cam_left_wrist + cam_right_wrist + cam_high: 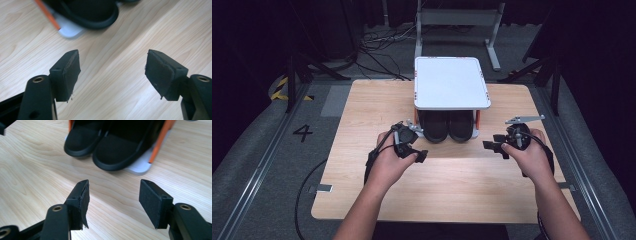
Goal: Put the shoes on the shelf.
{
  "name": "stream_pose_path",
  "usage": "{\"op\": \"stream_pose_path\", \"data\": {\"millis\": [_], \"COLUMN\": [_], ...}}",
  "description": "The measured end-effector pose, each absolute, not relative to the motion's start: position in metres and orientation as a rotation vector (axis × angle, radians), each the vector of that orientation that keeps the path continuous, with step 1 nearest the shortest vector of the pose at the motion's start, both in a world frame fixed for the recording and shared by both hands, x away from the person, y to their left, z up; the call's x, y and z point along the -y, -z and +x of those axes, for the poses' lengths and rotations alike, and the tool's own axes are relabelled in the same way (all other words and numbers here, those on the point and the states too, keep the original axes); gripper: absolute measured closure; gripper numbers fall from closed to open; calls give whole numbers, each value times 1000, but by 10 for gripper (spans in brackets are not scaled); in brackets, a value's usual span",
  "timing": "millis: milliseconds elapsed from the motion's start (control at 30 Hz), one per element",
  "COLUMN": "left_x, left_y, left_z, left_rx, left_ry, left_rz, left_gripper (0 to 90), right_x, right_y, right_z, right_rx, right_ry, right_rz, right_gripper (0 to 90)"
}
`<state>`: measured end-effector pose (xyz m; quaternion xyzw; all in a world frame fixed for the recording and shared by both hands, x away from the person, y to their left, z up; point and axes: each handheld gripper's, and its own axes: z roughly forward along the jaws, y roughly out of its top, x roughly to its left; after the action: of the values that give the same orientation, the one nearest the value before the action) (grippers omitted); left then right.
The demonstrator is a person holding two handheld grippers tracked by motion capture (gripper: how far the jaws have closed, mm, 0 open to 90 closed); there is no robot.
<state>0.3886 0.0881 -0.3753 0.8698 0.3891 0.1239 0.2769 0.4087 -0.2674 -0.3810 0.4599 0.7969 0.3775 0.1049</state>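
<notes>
Wood makes up the big table [362, 195], which fills the middle of the high view. A white shelf [451, 82] with orange legs stands at the top middle of the table. Two black shoes sit side by side under the shelf, toes pointing to the bottom of the frame: the left shoe [434, 126] and the right shoe [460, 126]. They touch each other.

The left hand [388, 162] comes up from the bottom left and holds the left gripper [418, 156]. It is near the left shoe but not touching it. In the left gripper view its two black pads [70, 72] are wide apart with only bare wood between them, so it is let go and holds nothing.

The right hand [532, 157] comes up from the bottom right and holds the right gripper [490, 146], just off to the right of the shelf. In the right gripper view its pads [153, 202] are also spread apart over bare wood, holding nothing, and the shoes sit at the top of the frame.
</notes>
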Motion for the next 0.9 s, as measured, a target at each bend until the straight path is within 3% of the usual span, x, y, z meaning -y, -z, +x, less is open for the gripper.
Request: {"op": "stream_pose_path", "data": {"millis": [133, 333, 533, 633, 733, 900], "left_x": [-107, -148, -183, -198, -211, -228], "left_y": [377, 383, 391, 391, 396, 406], "left_z": [383, 375, 375, 375, 372, 370], "left_rx": [-1037, -983, -1097, -1130, -1178, -1253], "left_ry": [-372, -367, -410, -400, -390, -405], "left_rz": [2333, 2383, 2367, 2351, 2333, 2266], "left_gripper": [270, 161, 169, 177, 184, 187], "right_x": [280, 306, 330, 341, 358, 382], "right_y": [382, 384, 387, 393, 401, 414], "right_z": [405, 401, 399, 398, 397, 399], "right_rx": [-2342, -2302, -2310, -2327, -2346, -2265], "right_ry": [-1094, -1040, -1055, -1000, -1006, -1006], "right_rz": [1320, 1269, 1221, 1185, 1265, 1313], "right_gripper": [386, 342, 341, 299, 355, 346]}}
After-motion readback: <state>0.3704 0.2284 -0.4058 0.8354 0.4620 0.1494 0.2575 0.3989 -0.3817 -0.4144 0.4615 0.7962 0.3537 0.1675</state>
